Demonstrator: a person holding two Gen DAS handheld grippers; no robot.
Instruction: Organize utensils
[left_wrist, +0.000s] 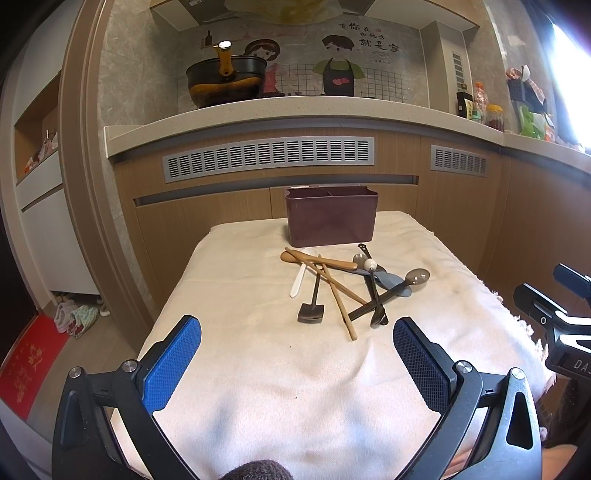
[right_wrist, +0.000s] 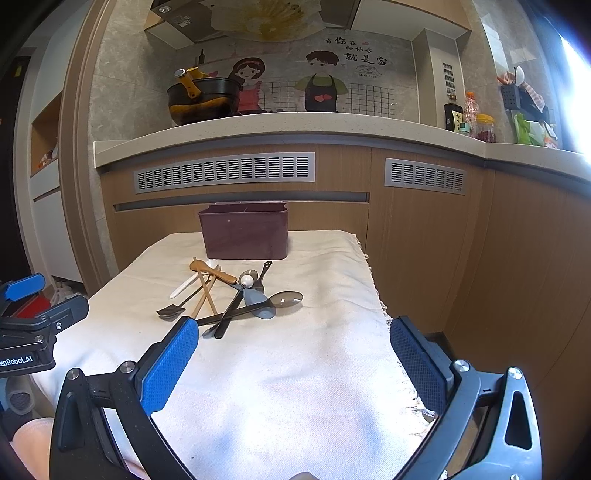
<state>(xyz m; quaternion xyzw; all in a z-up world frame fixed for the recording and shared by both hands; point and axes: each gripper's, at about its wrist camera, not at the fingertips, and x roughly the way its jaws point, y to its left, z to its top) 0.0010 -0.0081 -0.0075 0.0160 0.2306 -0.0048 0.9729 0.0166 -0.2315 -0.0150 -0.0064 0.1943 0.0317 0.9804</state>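
Note:
A heap of utensils (left_wrist: 343, 284) (right_wrist: 229, 295) lies crossed on a cream cloth: wooden chopsticks (left_wrist: 338, 291), a wooden spoon (left_wrist: 317, 260), a white spoon (left_wrist: 301, 277), a small black shovel-shaped spoon (left_wrist: 311, 312), dark spoons and a grey spoon (right_wrist: 284, 298). Behind the heap stands a dark maroon divided holder (left_wrist: 331, 216) (right_wrist: 243, 229), with nothing sticking out of it. My left gripper (left_wrist: 297, 332) hovers open in front of the heap, nothing between its blue pads. My right gripper (right_wrist: 293, 332) is open too, its left pad close to the nearest handle tips.
The cloth-covered table (left_wrist: 258, 369) ends with a fringed edge (right_wrist: 384, 310) on the right. Wooden cabinets with vents and a counter (left_wrist: 258, 114) stand behind, bearing a black pot (left_wrist: 225, 79) and bottles (left_wrist: 480, 107). Shoes and a red mat (left_wrist: 29, 362) lie on the floor at left.

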